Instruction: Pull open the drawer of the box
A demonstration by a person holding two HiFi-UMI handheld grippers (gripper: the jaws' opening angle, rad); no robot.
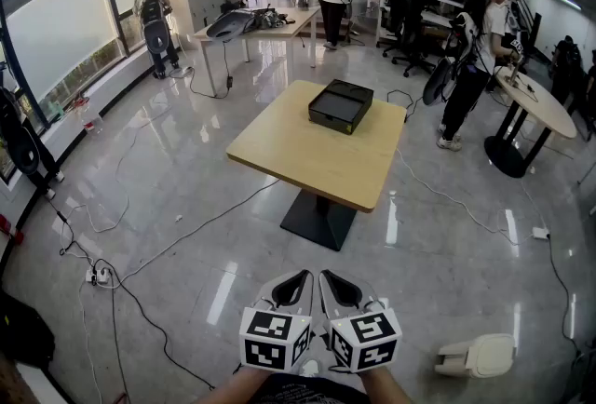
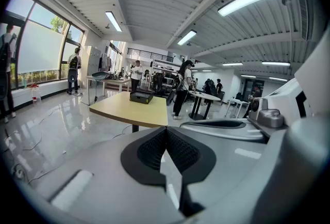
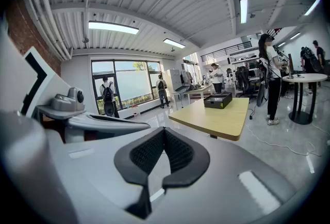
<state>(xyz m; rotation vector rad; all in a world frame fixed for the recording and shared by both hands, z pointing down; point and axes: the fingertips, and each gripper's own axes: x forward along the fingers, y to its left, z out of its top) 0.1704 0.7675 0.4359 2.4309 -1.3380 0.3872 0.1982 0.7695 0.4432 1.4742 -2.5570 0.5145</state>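
Black box (image 1: 341, 106) on table (image 1: 317, 160), far ahead of left gripper (image 1: 295, 282), right gripper (image 1: 341, 284), both clenched empty

A square table (image 1: 312, 165) with a pale wooden top on a single black foot stands on a glossy grey floor (image 1: 438, 244) crossed by loose cables (image 1: 186, 241), and a flat black box (image 1: 341, 106) lies near the table's far edge
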